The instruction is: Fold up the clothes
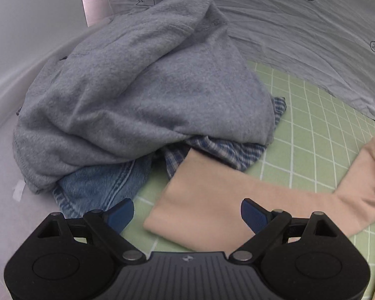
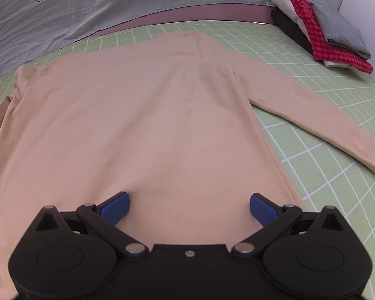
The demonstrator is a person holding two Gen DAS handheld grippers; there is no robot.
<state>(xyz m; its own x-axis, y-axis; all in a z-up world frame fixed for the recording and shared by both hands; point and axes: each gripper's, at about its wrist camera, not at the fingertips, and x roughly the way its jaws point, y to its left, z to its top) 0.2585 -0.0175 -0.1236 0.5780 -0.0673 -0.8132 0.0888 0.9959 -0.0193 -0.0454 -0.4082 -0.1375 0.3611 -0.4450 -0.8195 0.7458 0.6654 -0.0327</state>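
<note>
While the beige long-sleeved shirt point(image 2: 142, 115) lies spread flat on the green grid mat point(image 2: 320, 135), I see my right gripper point(image 2: 189, 206) over its hem and left gripper point(image 1: 187, 213) over one sleeve, both with jaws spread, pinching nothing.

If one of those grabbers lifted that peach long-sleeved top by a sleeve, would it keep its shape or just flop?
The peach long-sleeved top would probably flop: it lies thin and flat on the green grid mat. It looks light, so one pinch should lift it. Its sleeve would likely trail and drag rather than slide cleanly.
</note>
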